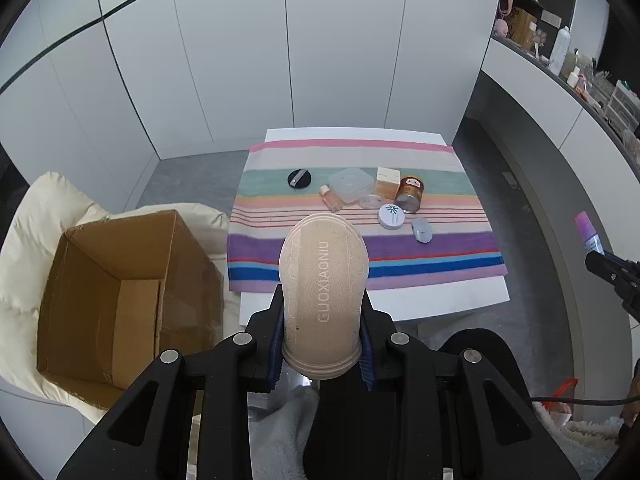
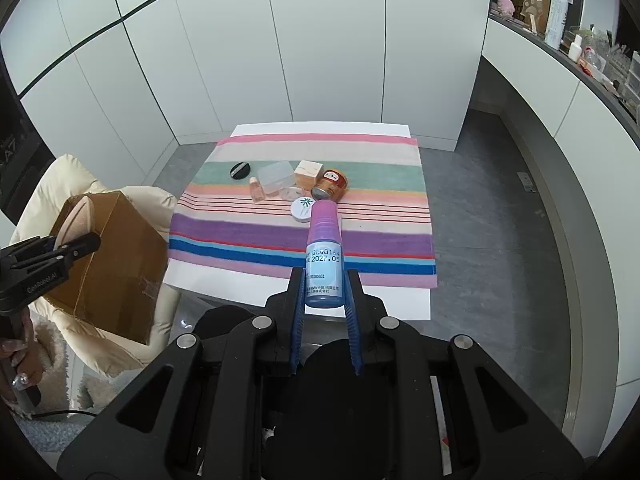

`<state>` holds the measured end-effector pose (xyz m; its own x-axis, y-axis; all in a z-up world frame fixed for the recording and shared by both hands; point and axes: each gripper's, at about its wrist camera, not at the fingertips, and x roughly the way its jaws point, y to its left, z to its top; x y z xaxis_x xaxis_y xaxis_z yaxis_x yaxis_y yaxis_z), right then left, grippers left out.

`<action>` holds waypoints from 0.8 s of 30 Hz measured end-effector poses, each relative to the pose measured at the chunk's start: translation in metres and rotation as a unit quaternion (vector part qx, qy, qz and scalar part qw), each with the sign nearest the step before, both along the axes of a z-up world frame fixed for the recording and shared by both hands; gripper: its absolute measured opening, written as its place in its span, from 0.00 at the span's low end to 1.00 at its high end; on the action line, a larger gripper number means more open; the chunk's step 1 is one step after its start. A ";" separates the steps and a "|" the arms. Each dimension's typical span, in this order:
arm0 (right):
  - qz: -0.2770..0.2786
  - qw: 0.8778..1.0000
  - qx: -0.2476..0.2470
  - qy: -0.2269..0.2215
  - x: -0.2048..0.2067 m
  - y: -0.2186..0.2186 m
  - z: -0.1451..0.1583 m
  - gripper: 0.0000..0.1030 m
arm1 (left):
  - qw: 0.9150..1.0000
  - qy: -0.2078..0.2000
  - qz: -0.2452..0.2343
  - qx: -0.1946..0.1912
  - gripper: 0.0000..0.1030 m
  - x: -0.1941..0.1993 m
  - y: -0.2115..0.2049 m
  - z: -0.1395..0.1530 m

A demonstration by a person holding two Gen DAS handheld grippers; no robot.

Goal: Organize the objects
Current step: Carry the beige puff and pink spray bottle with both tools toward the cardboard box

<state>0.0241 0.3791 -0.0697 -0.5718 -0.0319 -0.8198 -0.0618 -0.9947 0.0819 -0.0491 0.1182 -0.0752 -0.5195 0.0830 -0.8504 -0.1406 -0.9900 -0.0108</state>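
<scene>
1. The left tool (image 1: 324, 344) is clamped on a beige shoe sole (image 1: 324, 276), blue pads pressing both edges near its heel; the toe points to twelve o'clock, over the near edge of the striped cloth (image 1: 440, 248).
2. The right tool (image 2: 325, 300) is closed on a bottle with a pink cap (image 2: 325, 252), gripped at its base, cap toward twelve o'clock.
3. The open cardboard box (image 1: 120, 288) sits on a cream cushion (image 1: 36, 216) at about nine o'clock of the left tool, well apart from the sole.
4. On the white table (image 1: 460, 300), beyond both tools, lie a black round puff (image 1: 299, 179), a small pink bottle (image 1: 331, 198), a clear plastic box (image 1: 350, 184), a cream carton (image 1: 387, 184), a brown tin (image 1: 411, 194), a white round jar (image 1: 391, 216) and a small grey oval case (image 1: 421, 230).
5. In the right wrist view the held bottle covers the grey case and part of the jar; the sole is only an edge at the box's far side.
6. The bottle's label is too small to read fully; shelf items at two o'clock are blurred.
</scene>
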 end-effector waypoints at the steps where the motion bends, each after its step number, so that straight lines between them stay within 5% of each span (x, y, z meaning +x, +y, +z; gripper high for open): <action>1: -0.001 1.000 0.000 0.000 0.000 -0.001 0.000 0.19 | 1.000 0.000 0.002 0.001 0.30 0.000 -0.003 0.000; 15: 0.018 1.000 0.012 -0.020 -0.012 -0.027 -0.012 0.19 | 0.999 -0.009 0.052 -0.001 0.30 0.003 -0.053 -0.009; 24: 0.117 0.993 0.006 -0.006 -0.040 -0.118 -0.013 0.19 | 0.987 -0.014 0.159 -0.001 0.30 0.036 -0.149 -0.013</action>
